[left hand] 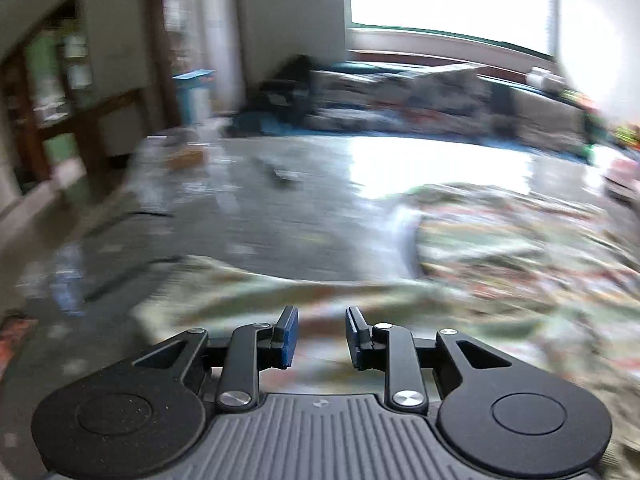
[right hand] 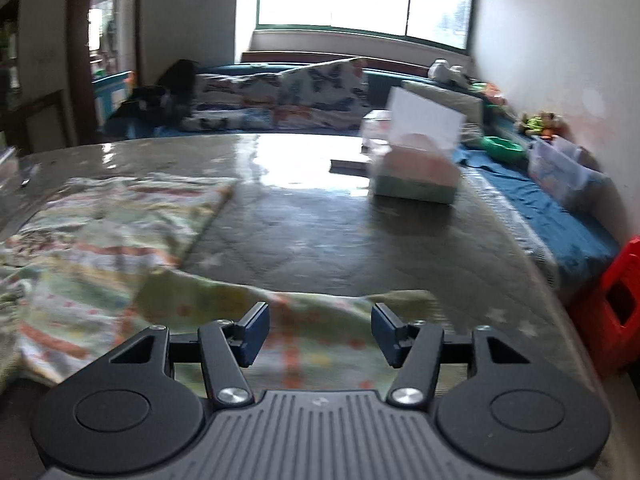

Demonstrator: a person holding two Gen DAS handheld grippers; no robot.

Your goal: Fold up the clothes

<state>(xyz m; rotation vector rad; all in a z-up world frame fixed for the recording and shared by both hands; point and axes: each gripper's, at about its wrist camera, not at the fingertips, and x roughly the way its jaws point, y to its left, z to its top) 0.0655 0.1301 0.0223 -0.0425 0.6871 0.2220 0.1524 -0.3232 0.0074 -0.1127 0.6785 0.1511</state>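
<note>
Black linkages carry blue pads on both claws, each angled down over the garment. The left claw (left hand: 321, 336) stands narrowly parted, the right claw (right hand: 320, 334) spread wider; neither pinches cloth. Motion blur smears the left view, so the print is hard to read. Soft, pale patterned garment (right hand: 104, 232) lies rumpled on the glossy grey table (right hand: 312, 216), a tissue box (right hand: 416, 176) well beyond.
</note>
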